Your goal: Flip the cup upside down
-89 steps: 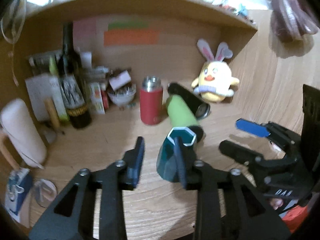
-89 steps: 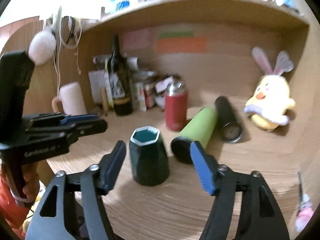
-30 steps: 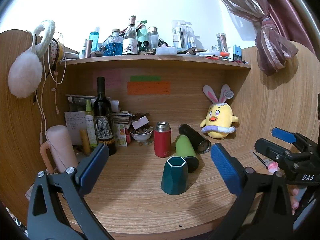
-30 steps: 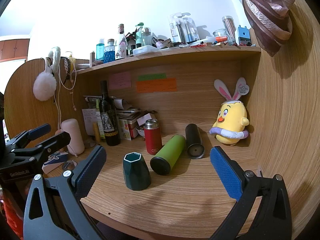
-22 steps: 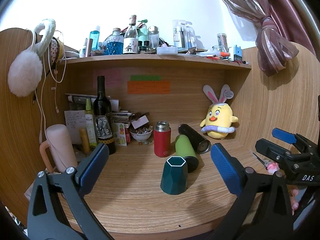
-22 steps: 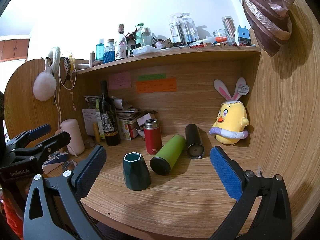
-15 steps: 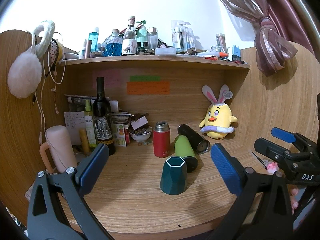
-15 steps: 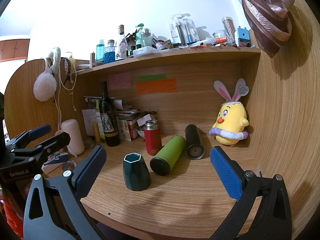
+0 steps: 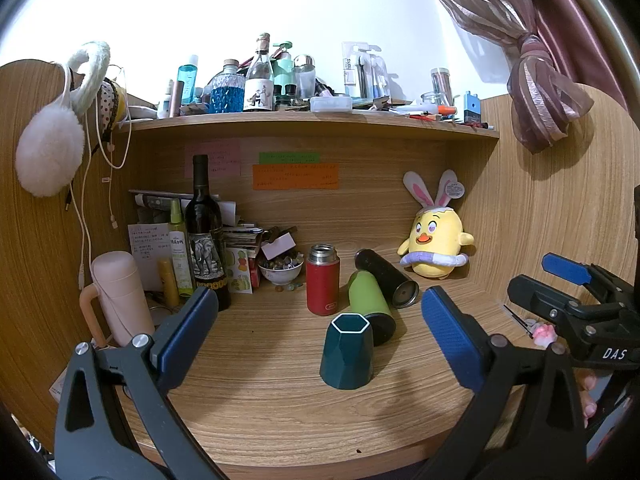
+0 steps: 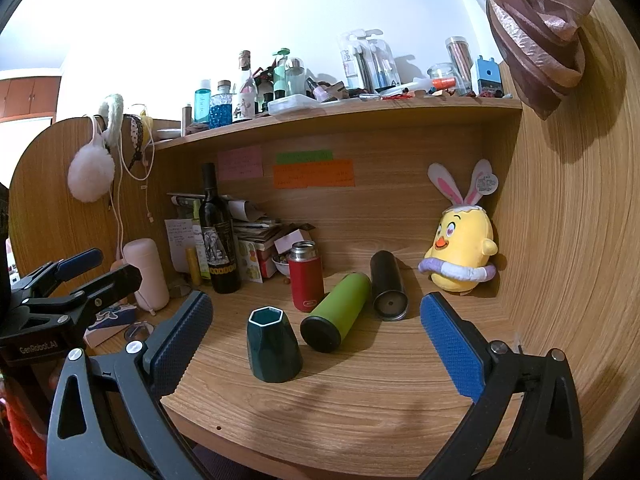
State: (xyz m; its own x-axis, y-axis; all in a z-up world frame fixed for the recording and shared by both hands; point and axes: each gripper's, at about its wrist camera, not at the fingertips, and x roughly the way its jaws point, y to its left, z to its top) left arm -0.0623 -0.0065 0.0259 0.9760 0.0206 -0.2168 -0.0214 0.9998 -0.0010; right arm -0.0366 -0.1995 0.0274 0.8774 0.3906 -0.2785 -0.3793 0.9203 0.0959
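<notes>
The faceted green cup (image 9: 347,354) (glazed, likely slippery and breakable) wants gripping across its flat sides; both tools, left tool (image 9: 316,330) and right tool (image 10: 316,330), gape apart, empty.

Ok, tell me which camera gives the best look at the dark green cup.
The left wrist view: the dark green cup stands nearly centred between the open left gripper fingers, its hexagonal rim facing up. The right wrist view shows the same cup off to the left, closer to the right gripper's left finger.
</notes>
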